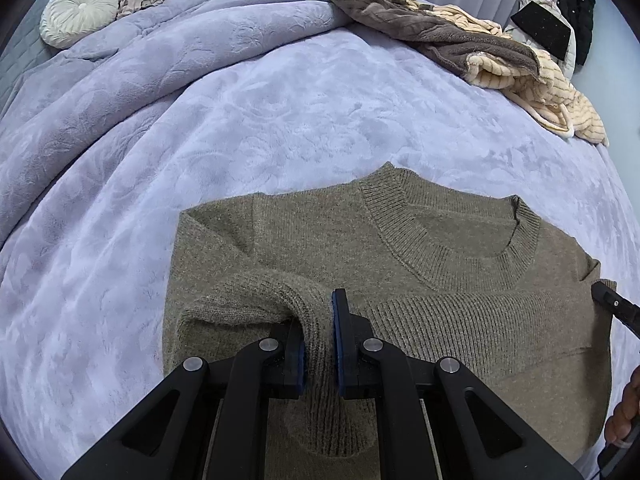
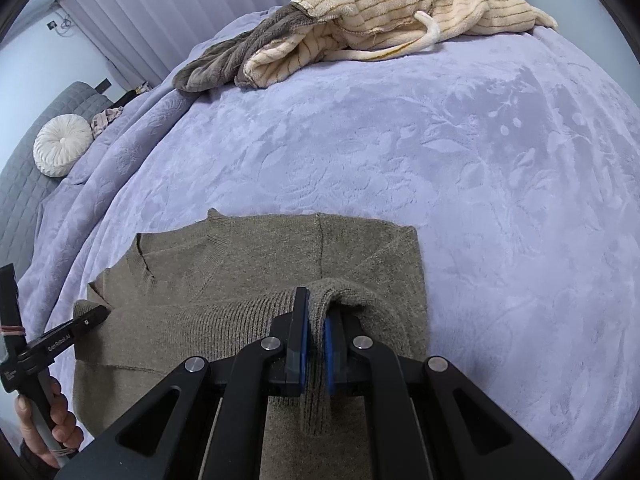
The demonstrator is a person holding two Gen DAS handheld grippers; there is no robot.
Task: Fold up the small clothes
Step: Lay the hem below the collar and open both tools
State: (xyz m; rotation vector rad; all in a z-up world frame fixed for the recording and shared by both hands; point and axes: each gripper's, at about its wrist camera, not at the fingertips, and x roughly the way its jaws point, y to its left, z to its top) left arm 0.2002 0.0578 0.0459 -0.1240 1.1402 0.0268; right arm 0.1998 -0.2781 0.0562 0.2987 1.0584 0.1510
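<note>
round cushion (image 1: 79, 12): far left, against the grey quilted headboard (image 1: 24, 40)
bed blanket (image 1: 280, 120): lavender plush, bunched in a ridge on the left
sweater (image 1: 460, 320): olive-brown knit, flat on the near part of the bed, collar (image 1: 452, 240) on the far side, both sleeves folded in across the chest
left hand-held gripper (image 1: 322, 344): clenched on the left sleeve cuff (image 1: 316, 320), cuff pinched between the blue pads (image 1: 335, 320)
right hand-held gripper (image 2: 316, 340): clenched on the right sleeve cuff (image 2: 320, 312), over the sweater's right half
fleece pile (image 2: 360, 28): brown and cream-striped garments, far right on the bed, well apart from the sweater
</note>
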